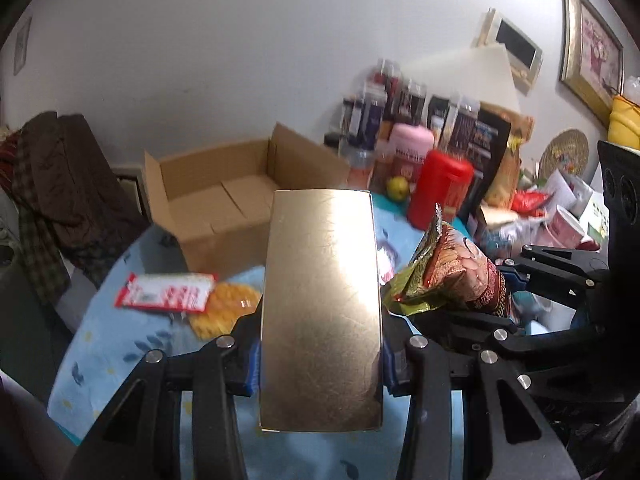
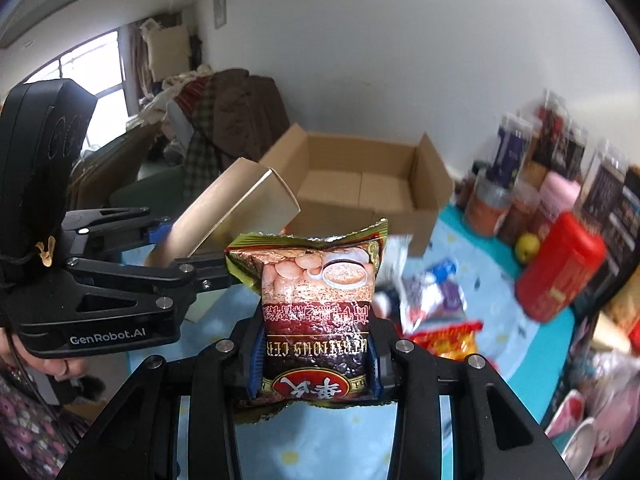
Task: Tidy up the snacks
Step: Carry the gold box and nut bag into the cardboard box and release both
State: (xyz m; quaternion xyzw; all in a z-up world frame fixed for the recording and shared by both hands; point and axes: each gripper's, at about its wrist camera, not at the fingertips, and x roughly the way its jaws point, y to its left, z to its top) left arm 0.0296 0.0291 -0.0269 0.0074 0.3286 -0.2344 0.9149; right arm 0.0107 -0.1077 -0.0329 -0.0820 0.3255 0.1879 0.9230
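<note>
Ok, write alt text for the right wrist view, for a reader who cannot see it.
The right gripper clamps a cereal packet upright, above a blue patterned tablecloth. To its left, the left gripper holds a gold box. Behind them stands an open cardboard box, which looks empty.

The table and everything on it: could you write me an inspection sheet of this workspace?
Surface: table under a light blue patterned cloth.
Job's things: gold box, cereal packet, both held up; open cardboard box behind, looks empty.
Clutter: red canister, jars, yellow-green fruit, loose packets.
Grippers: left gripper shut on gold box; right gripper shut on cereal packet.
Cables: nothing seen.
Surroundings: white wall, framed pictures, clothes piled on furniture, window.
</note>
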